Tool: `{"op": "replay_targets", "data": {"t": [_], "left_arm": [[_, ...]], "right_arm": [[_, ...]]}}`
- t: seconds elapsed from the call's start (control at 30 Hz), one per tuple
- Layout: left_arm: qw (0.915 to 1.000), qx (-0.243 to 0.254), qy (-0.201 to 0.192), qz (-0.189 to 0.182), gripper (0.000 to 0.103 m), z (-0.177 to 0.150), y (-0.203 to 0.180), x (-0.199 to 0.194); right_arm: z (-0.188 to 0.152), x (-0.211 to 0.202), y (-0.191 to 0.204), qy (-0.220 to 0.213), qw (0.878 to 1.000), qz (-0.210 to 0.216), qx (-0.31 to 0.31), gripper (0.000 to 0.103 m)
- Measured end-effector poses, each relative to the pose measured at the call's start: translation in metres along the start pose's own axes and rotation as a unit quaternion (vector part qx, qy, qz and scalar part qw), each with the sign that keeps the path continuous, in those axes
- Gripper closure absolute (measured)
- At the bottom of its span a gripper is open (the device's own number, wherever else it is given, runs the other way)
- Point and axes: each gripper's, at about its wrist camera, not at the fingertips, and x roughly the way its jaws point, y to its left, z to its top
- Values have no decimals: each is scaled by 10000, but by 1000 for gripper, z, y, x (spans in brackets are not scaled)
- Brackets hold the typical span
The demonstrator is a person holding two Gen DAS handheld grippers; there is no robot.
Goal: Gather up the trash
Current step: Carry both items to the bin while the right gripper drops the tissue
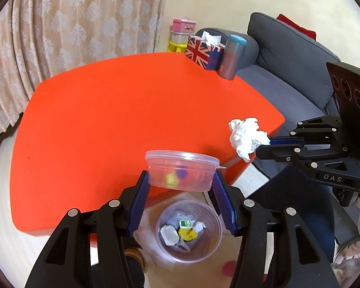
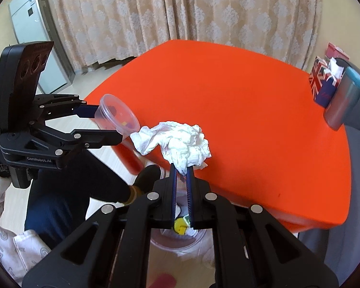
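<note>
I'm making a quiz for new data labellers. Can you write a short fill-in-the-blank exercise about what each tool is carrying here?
1. The left tool grips a clear plastic ____ by its sides.
2. The right tool is shut on a crumpled white ____.
3. Both items are held near the edge of the ____ table.
4. On the floor below stands a trash bin that already holds ____.

Missing words: container; tissue; orange; trash
</note>
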Motion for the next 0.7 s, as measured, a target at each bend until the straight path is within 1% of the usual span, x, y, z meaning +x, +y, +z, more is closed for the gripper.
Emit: {"op": "replay_targets", "data": {"t": [0.17, 0.33, 0.47, 0.57, 0.63, 0.67, 0.7], "left_arm": [[10000, -44, 42, -30, 50, -20, -4, -2], [10000, -72, 55, -27, 50, -32, -6, -2], [10000, -81, 49, -29, 50, -35, -6, -4], [9999, -94, 54, -20, 50, -37, -5, -4], [9999, -116, 56, -9, 50, -36, -4, -3], [9999, -125, 57, -4, 50, -36, -4, -2], [9999, -127, 60, 0, 50, -36, -4, -1]], "right_arm": [[-22, 6, 9, 135, 9999, 67, 35, 96], [-40, 14, 19, 298, 9994, 163, 14, 96], [-46, 23, 22, 391, 9989, 237, 34, 96], [-49, 29, 22, 438, 9983, 385, 53, 96], [-49, 33, 22, 472, 9979, 446, 37, 94], [-49, 34, 22, 477, 9979, 445, 45, 91], [-49, 35, 21, 486, 9979, 422, 53, 73]]}}
